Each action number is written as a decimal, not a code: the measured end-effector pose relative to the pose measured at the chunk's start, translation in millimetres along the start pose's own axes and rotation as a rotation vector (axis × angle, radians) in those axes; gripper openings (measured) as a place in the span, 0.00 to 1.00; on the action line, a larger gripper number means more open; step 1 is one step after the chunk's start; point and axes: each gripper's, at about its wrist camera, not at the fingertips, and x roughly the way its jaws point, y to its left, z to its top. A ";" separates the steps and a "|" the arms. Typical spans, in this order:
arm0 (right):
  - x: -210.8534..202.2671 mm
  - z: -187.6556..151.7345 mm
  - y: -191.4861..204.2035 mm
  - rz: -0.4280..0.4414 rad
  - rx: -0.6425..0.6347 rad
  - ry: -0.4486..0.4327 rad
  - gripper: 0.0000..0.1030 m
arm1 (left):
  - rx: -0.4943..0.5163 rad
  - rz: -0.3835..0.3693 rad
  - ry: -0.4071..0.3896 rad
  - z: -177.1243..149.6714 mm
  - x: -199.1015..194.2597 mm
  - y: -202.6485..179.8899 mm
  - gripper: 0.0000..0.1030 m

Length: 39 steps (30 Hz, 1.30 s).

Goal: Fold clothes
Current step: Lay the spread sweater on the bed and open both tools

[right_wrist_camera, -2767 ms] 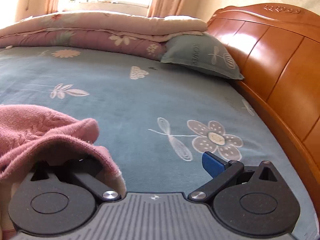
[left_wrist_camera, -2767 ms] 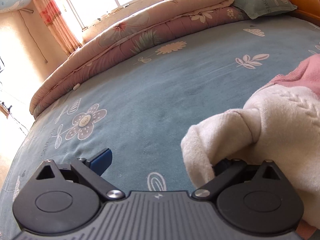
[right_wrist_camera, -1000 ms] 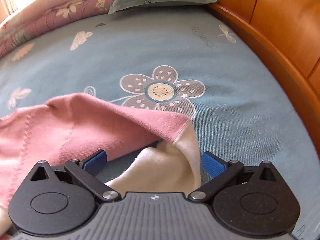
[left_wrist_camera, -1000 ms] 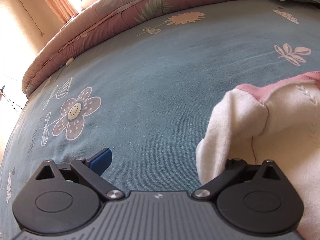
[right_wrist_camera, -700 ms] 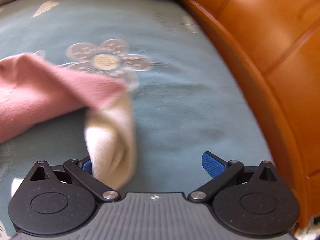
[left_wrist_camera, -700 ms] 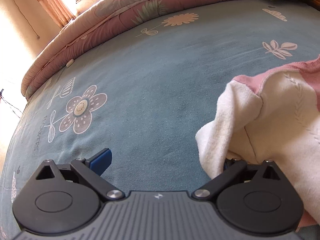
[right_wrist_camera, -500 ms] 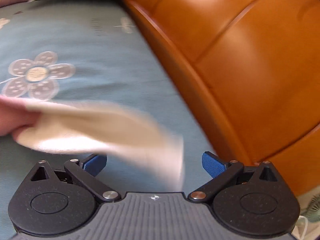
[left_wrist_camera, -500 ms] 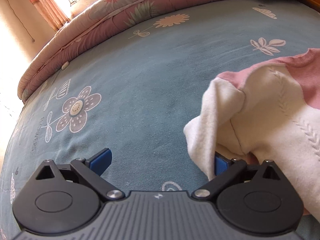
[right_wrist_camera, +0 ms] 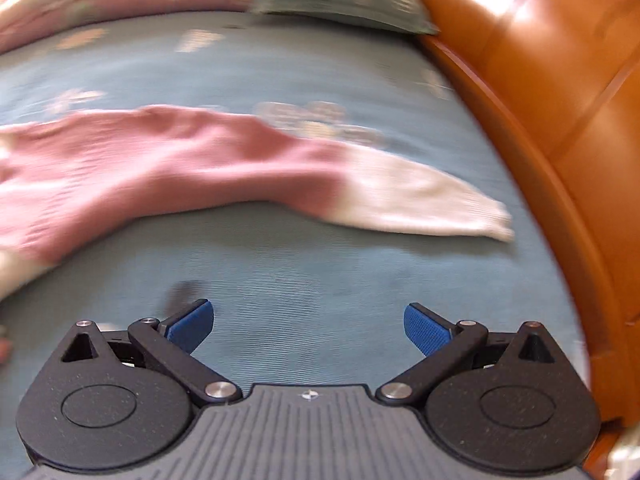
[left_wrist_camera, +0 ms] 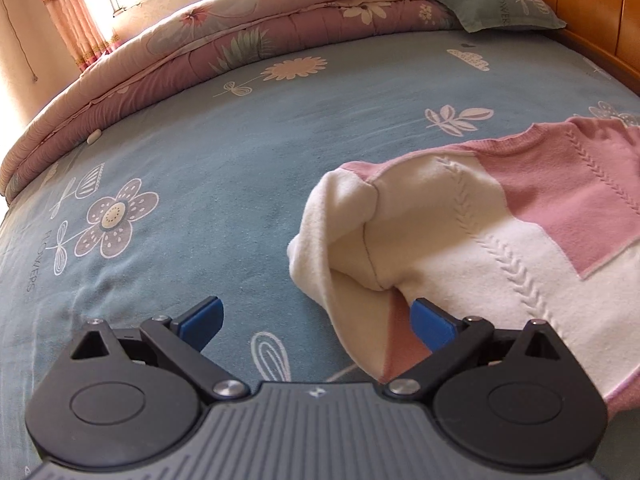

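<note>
2 tongs spread wide, left gripper (left_wrist_camera: 316,322), right gripper (right_wrist_camera: 308,322); soft, limp pink-and-cream knitted sweater (left_wrist_camera: 500,232), probably light; best pinched at cuff or hem.

Sweater (left_wrist_camera: 500,236): soft matt knit, pink and cream, raised cable-stitch lines; sleeve (right_wrist_camera: 420,196) fuzzy at cuff. Bedsheet (left_wrist_camera: 240,152): matt blue woven cloth, fine ribbed texture, printed flowers. Quilt (left_wrist_camera: 240,36) at far side: padded stitched floral cloth. Headboard (right_wrist_camera: 560,80) at right: glossy varnished orange wood, bright reflections. Left gripper (left_wrist_camera: 316,320): matt black speckled plastic, ribbed grey housing, shiny metal pivots, textured blue pads (left_wrist_camera: 432,320).
</note>
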 end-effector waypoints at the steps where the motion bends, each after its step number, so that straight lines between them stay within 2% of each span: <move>1: -1.9 -3.8 20.8 0.048 -0.019 -0.008 1.00 | -0.004 -0.009 -0.005 -4.1 -1.4 -2.0 0.98; 7: -17.7 -39.0 130.8 0.244 -0.079 -0.055 1.00 | -0.029 -0.031 0.006 -31.5 9.1 -14.5 0.98; 11: -32.7 -52.1 181.9 0.330 -0.050 -0.090 1.00 | -0.072 0.004 -0.020 -44.0 21.0 -17.2 0.98; 14: -46.7 -56.4 210.9 0.354 -0.074 -0.115 1.00 | -0.153 0.021 -0.039 -49.9 34.9 -11.2 0.98; 17: -56.8 -59.3 225.9 0.339 -0.121 -0.131 1.00 | -0.201 0.062 -0.002 -55.5 53.4 -6.6 0.98; 24: -63.9 -57.1 222.5 0.279 -0.116 -0.155 1.00 | -0.173 0.365 0.009 -44.0 58.7 51.9 0.99; 26: -62.1 -56.4 221.7 0.268 -0.112 -0.156 1.00 | -0.162 0.455 0.011 -40.2 59.4 69.6 0.92; 27: -61.0 -56.0 223.2 0.266 -0.113 -0.155 1.00 | -0.152 0.507 0.013 -36.9 61.6 79.8 0.92; 28: -59.8 -55.7 224.6 0.264 -0.114 -0.153 1.00 | -0.163 0.522 0.025 -32.9 64.0 92.6 0.92; 29: -58.6 -55.4 226.1 0.262 -0.114 -0.152 1.00 | -0.189 0.464 0.040 -30.4 63.1 102.7 0.92; 31: -57.9 -55.2 228.8 0.270 -0.117 -0.150 1.00 | -0.236 0.286 0.063 -27.0 57.6 117.0 0.93; 32: -57.6 -54.8 230.5 0.274 -0.120 -0.150 1.00 | -0.233 0.222 0.063 -27.4 54.4 115.7 0.93; 35: -56.3 -53.2 236.2 0.284 -0.122 -0.160 1.00 | -0.151 0.090 0.065 -35.0 47.0 84.1 0.94; 39: -56.3 -50.3 268.3 0.294 -0.249 -0.199 1.00 | -0.088 -0.023 0.083 -48.0 41.8 36.8 0.94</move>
